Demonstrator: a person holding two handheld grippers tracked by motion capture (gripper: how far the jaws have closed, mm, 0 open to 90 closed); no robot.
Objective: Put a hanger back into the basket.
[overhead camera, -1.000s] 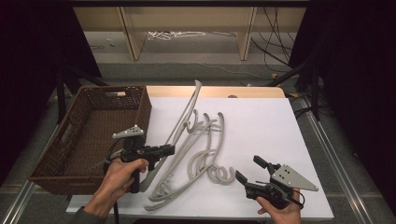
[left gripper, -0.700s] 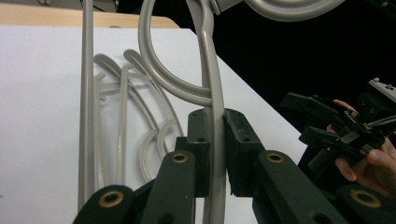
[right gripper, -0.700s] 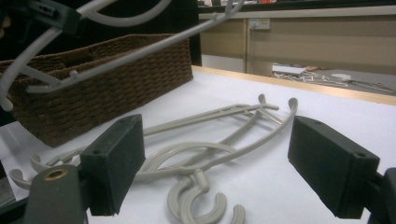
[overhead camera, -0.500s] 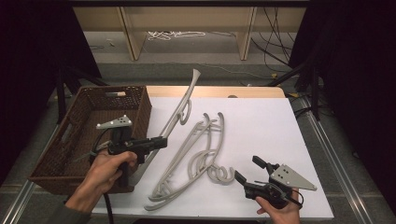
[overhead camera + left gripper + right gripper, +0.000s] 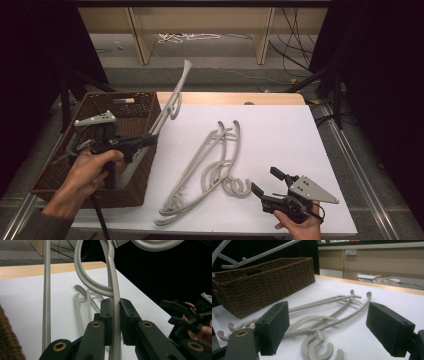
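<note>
Table (image 5: 280, 135): left hand-held gripper (image 5: 150, 140) clamps hanger (image 5: 172, 102) aloft.

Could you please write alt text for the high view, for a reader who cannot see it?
The left gripper is shut on a grey plastic hanger, holding it tilted above the edge of a brown wicker basket. More grey hangers lie on the white table, and the right gripper rests open near their hooks.

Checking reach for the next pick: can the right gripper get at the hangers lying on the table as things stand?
Probably yes. The right gripper is open, and the hangers lie just ahead on the white table, with nothing between.
</note>
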